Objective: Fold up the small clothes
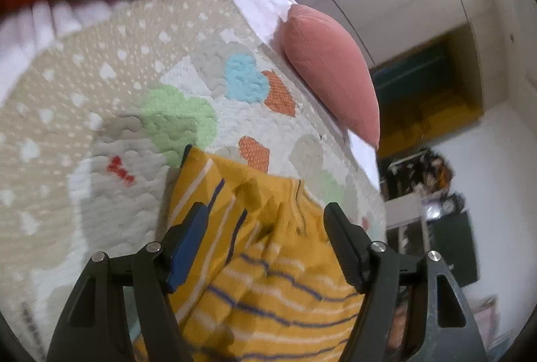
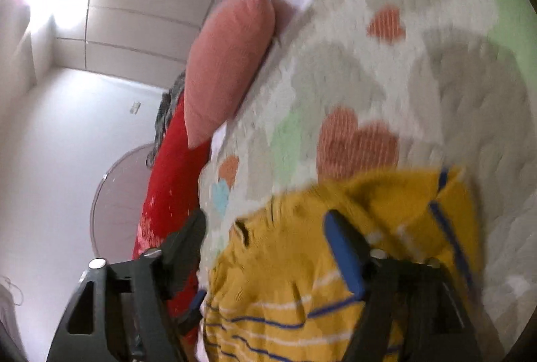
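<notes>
Both the left gripper (image 1: pixel 265 221) and right gripper (image 2: pixel 265 227) stand wide apart, the yellow striped shirt (image 1: pixel 268 261) lying loose between them at six o'clock on the quilt (image 1: pixel 100 87). If either lifts away carelessly, a finger could snag the rumpled cloth and undo the fold.

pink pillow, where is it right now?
The pink pillow lies at the far edge of the patterned blanket, right of centre in the left wrist view, beyond the yellow striped garment.

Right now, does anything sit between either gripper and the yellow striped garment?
Nothing visible does. The yellow striped garment lies on the quilt directly between the open fingers of the left gripper and of the right gripper.
</notes>
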Tool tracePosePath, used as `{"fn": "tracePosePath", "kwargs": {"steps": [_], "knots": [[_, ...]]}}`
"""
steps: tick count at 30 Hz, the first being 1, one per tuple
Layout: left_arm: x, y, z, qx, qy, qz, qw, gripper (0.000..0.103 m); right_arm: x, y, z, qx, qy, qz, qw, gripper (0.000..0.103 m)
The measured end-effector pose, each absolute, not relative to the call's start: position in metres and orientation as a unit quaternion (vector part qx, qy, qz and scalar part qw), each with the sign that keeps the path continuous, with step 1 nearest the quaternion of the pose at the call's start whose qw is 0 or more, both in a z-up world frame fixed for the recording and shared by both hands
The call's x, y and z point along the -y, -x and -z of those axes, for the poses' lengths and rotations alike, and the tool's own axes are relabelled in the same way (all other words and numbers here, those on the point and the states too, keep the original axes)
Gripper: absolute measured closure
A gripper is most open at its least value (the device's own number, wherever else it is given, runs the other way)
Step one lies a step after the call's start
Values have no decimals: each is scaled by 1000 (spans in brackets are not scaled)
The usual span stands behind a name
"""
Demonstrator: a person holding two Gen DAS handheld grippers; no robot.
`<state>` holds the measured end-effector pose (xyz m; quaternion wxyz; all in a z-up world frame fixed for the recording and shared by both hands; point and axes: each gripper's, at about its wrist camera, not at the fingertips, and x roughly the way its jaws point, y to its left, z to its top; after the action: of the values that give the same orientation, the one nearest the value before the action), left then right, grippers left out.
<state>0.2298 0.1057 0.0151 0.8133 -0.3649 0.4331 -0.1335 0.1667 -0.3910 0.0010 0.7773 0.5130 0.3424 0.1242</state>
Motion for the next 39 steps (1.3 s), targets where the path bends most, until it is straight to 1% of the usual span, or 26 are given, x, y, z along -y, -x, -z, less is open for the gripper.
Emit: {"fn": "tracePosePath", "kwargs": {"steps": [2,3,6,9,10,11,12,13,16,20,22,23,24,25,26,30,33,36,39], "knots": [[-103,-214,-25,-438,327,129,828,30,402,-158,-11,-331,-527,-128,772,18],[-102,-206,-28,-440,308,125,835,27,404,-149,-19,-327,-521,-135,777,18],[-95,-183,-27,-455,239,118,850,22,399,-123,-36,-342,-470,-145,800,18],[-83,-170,-12,-485,171,104,851,22,388,-83,-35,-369,-419,-147,816,18],[-78,-169,-5,-499,141,90,850,25,385,-69,-32,-378,-406,-150,818,18],[-74,-167,2,-512,97,62,851,34,382,-58,-30,-386,-394,-150,821,18],[-74,-165,6,-513,73,43,854,46,380,-45,-28,-392,-381,-148,824,18],[-79,-164,8,-511,76,34,855,46,379,-33,-28,-396,-369,-145,829,18],[-103,-153,2,-494,133,6,859,46,376,-2,-30,-401,-330,-131,844,18],[-110,-131,-15,-455,115,-36,882,46,374,22,-35,-403,-302,-127,854,18],[-118,-118,-22,-444,143,-28,884,45,368,27,-42,-399,-296,-136,857,18],[-122,-112,-23,-440,160,-18,883,45,363,25,-45,-398,-293,-141,858,18],[-124,-108,-24,-439,168,-12,883,41,357,24,-47,-399,-289,-146,858,18],[-124,-105,-23,-437,170,-8,883,35,348,22,-50,-402,-282,-153,858,18],[-121,-100,-22,-436,167,-2,884,32,340,20,-52,-405,-277,-158,857,18],[-103,-94,-10,-447,145,3,883,27,300,5,-52,-424,-253,-183,850,18],[-96,-86,3,-457,137,-7,879,24,274,-4,-47,-440,-235,-190,846,18],[-86,-74,10,-458,112,-29,881,14,255,-3,-37,-450,-198,-186,851,18],[-75,-65,18,-463,82,-41,882,10,243,2,-21,-455,-150,-160,863,18]]}}
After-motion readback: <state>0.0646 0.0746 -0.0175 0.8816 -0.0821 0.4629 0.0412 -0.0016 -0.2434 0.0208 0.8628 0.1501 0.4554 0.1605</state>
